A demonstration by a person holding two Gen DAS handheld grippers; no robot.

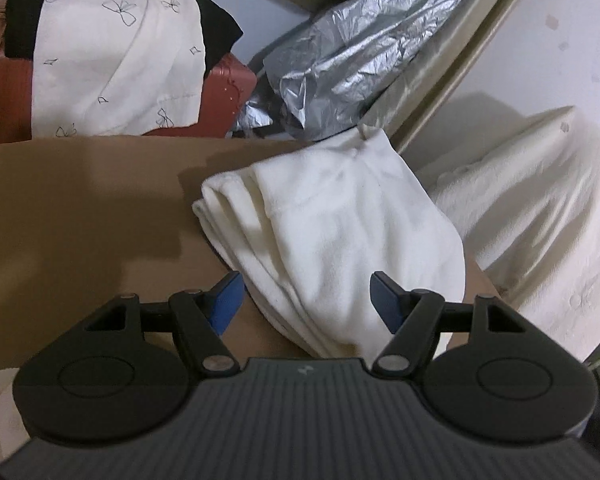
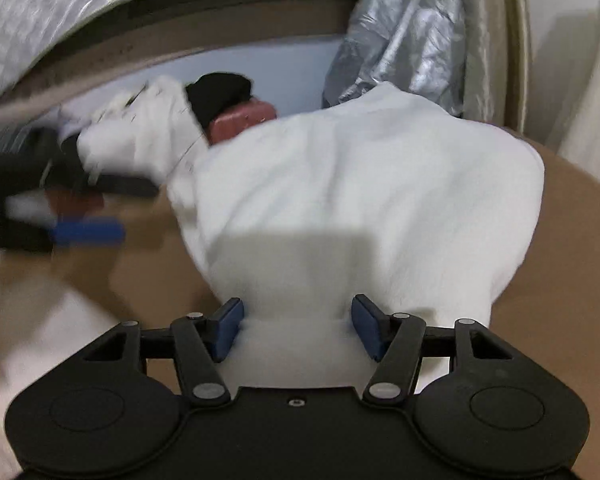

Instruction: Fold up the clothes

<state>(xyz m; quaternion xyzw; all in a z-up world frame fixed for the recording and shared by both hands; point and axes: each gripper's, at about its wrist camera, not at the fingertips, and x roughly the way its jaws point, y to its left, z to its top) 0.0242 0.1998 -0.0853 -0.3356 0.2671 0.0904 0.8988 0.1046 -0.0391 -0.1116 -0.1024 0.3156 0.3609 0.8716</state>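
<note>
A folded white fleece garment (image 1: 340,232) lies on the brown tabletop (image 1: 80,208). My left gripper (image 1: 306,300) hangs just above its near end, open, its blue fingers (image 1: 226,300) straddling the folds without pressing them. In the right wrist view the same white garment (image 2: 360,184) bulges in front of my right gripper (image 2: 296,328). That gripper's jaws stand wide, with a thick bunch of the cloth filling the gap and brushing both blue pads (image 2: 230,328). The left gripper (image 2: 88,232) shows blurred at the left of this view.
A cream cloth with bow prints (image 1: 116,52) and a black garment (image 1: 24,20) lie draped over a reddish-brown case (image 1: 228,92) behind the table. Crumpled silver foil sheeting (image 1: 360,48) sits at the back. Another cream fabric (image 1: 540,208) hangs to the right.
</note>
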